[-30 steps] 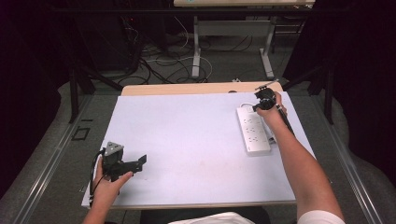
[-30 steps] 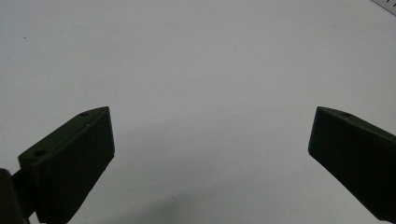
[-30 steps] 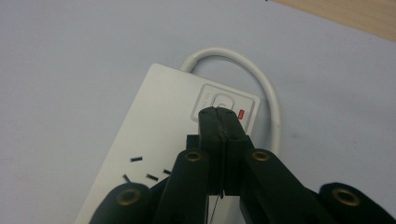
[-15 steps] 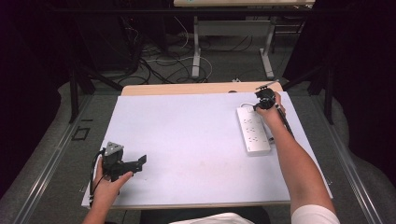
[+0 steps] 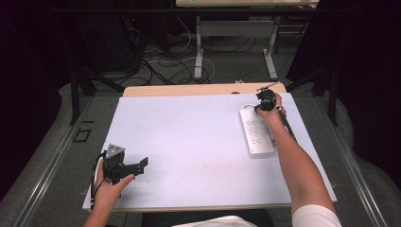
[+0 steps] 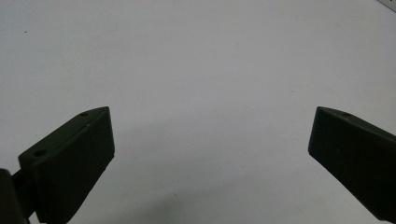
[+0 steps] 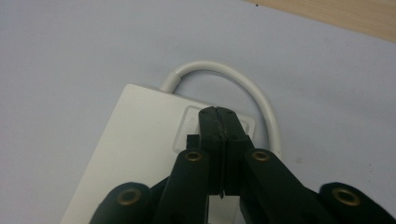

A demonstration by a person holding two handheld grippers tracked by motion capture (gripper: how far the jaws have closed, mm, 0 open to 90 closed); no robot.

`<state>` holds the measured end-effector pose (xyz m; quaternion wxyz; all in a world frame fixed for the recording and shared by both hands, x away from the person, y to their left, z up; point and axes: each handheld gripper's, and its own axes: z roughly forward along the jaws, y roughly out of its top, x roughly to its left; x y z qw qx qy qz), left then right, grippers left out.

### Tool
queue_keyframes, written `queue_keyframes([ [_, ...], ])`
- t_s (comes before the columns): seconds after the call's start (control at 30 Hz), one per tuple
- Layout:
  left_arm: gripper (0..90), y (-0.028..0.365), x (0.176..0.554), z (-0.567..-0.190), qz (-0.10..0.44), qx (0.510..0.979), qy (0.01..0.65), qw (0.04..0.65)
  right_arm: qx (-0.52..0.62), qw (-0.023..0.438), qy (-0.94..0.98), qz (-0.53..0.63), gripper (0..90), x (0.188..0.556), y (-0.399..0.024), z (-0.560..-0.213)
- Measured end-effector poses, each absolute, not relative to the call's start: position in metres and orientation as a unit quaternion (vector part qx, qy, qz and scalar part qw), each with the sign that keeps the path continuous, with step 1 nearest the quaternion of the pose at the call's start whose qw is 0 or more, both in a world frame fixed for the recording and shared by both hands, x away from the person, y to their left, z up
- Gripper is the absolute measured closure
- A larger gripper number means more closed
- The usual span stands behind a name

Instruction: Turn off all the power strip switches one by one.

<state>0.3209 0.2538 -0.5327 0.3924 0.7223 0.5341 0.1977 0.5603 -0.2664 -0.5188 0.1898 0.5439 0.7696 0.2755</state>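
A white power strip point(image 5: 256, 133) lies at the right of the white table top point(image 5: 189, 142), its white cable point(image 7: 243, 84) curling out of its far end. My right gripper point(image 5: 265, 100) hovers over that far end. Seen along its own jaws, the right gripper point(image 7: 219, 116) is shut, the tips pressed together with nothing between them, over the strip's switch panel point(image 7: 250, 126) on the power strip point(image 7: 140, 154). My left gripper point(image 5: 142, 163) rests at the near left of the table. Its jaws stand wide apart in the left gripper view, the left gripper point(image 6: 210, 154) open over bare table.
A wooden strip point(image 5: 198, 89) borders the table's far edge. Beyond it are table legs and loose cables point(image 5: 175, 61) on the floor. Dark curtains flank both sides. The stretch of white surface between the two grippers is bare.
The right hand has shifted slightly at the far end of the power strip. The left gripper has stayed put.
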Motion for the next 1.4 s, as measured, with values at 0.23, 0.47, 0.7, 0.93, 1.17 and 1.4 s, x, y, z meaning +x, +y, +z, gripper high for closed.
queue_keyframes([
  [0.23,0.4,0.2544,0.3209,-0.5332,0.198,0.722,0.535,0.392,0.54,0.189,0.771,0.28,90.0,0.5611,-0.2656,-0.5198],
  [0.47,0.3,0.2542,0.3205,-0.5334,0.198,0.722,0.535,0.391,0.544,0.186,0.77,0.277,90.0,0.5617,-0.266,-0.5219],
  [0.7,0.4,0.2546,0.3196,-0.5333,0.198,0.723,0.535,0.388,0.557,0.172,0.762,0.283,90.0,0.5608,-0.2661,-0.5227],
  [0.93,0.3,0.2535,0.3183,-0.5336,0.196,0.724,0.535,0.388,0.551,0.175,0.765,0.284,90.0,0.5602,-0.2652,-0.5234],
  [1.17,0.3,0.2539,0.3183,-0.5337,0.197,0.724,0.536,0.388,0.546,0.189,0.771,0.268,90.0,0.5604,-0.2626,-0.5233],
  [1.4,0.4,0.2534,0.3191,-0.5339,0.197,0.722,0.536,0.39,0.561,0.176,0.758,0.282,90.0,0.5595,-0.2674,-0.5199],
])
